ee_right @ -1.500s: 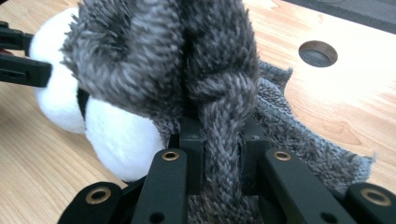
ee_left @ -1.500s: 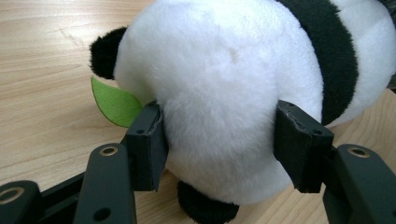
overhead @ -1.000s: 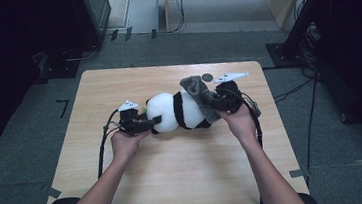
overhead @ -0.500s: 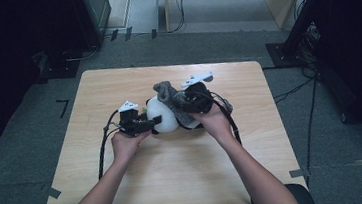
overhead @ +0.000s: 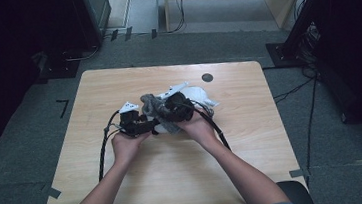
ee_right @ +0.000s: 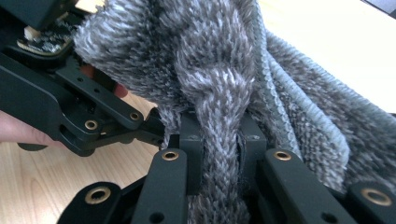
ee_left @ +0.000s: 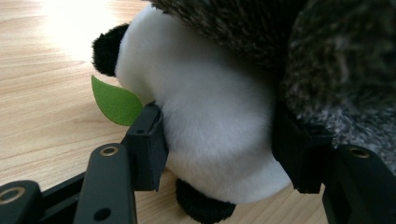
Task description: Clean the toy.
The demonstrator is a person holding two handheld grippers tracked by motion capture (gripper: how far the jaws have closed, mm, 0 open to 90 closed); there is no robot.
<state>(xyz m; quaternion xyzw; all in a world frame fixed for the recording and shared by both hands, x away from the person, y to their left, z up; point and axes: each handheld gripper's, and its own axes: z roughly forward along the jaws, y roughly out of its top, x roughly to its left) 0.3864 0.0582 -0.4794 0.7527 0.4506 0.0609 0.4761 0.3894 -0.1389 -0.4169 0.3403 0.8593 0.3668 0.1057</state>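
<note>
Panda (ee_left: 215,121) sits squeezed between my left gripper's (ee_left: 219,144) pads; my right gripper (ee_right: 219,154) pinches the grey sock (ee_right: 224,88) over it.

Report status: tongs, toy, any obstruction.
Left tongs clamp plush panda. Right tongs pinch grey knit cloth, draped over panda. Nothing in the way.

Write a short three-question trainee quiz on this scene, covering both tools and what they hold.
1. True or false: the left tool grips the plush panda by its white body.
2. What does the right tool pinch? A) a green leaf B) grey knitted fabric C) a cable
3. What small coloured piece sticks out beside the panda in the left gripper view?

Key
1. True; both jaws press into the white plush.
2. B; a fold of the knit sits clamped between the closed jaws.
3. A green felt leaf.
</note>
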